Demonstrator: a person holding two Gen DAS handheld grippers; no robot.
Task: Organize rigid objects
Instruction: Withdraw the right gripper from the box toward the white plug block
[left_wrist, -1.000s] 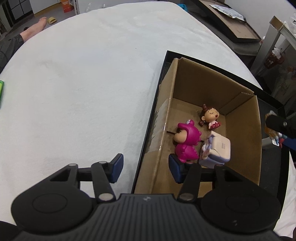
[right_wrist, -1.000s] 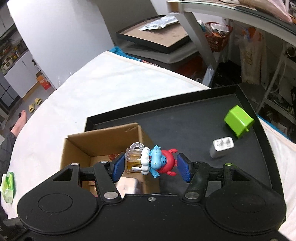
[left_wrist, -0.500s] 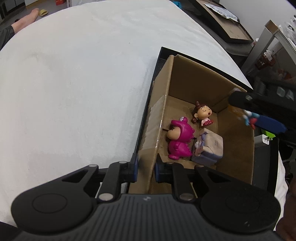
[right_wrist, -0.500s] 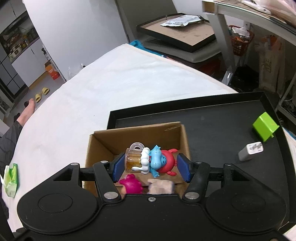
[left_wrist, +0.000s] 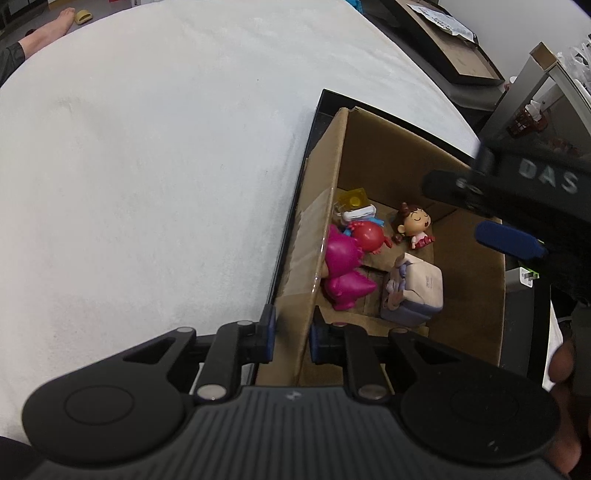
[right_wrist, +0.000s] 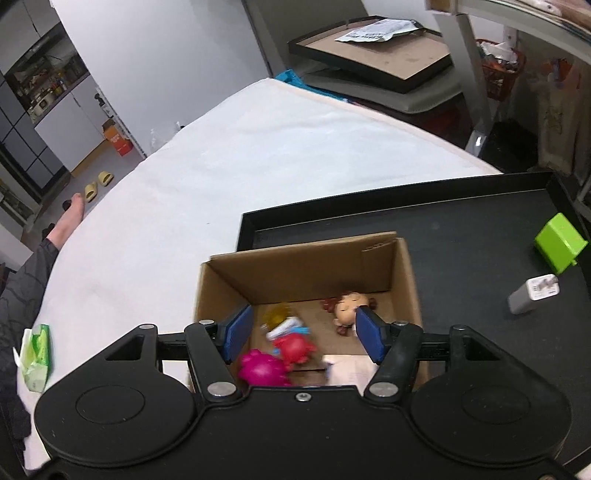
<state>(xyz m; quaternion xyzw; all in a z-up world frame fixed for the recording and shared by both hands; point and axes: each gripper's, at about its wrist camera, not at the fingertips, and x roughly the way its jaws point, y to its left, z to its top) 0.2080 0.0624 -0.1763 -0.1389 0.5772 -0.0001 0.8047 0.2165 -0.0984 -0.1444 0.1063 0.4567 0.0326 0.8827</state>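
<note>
An open cardboard box (left_wrist: 388, 155) stands at the left end of a black tray (right_wrist: 461, 236). My left gripper (left_wrist: 291, 334) is shut on the box's near left wall, one pad on each side. Above the box my right gripper (right_wrist: 304, 332) hangs open with nothing between its pads. Below it, blurred, lies a blue and red figure with a yellow mug (right_wrist: 291, 339), also seen against the left wall (left_wrist: 365, 232). A pink figure (left_wrist: 343, 266), a girl figure (left_wrist: 413, 225) and a pale lilac block figure (left_wrist: 413, 291) lie inside too.
On the tray right of the box rest a green cube (right_wrist: 559, 247) and a white charger (right_wrist: 533, 293). A green packet (right_wrist: 35, 354) lies at the white table's left edge. A person's foot (right_wrist: 70, 218) shows beyond it. Stacked trays (right_wrist: 373, 55) stand behind.
My right gripper moved over the box and opened; the blue and red figure dropped inside. My left gripper closed on the box's left wall.
</note>
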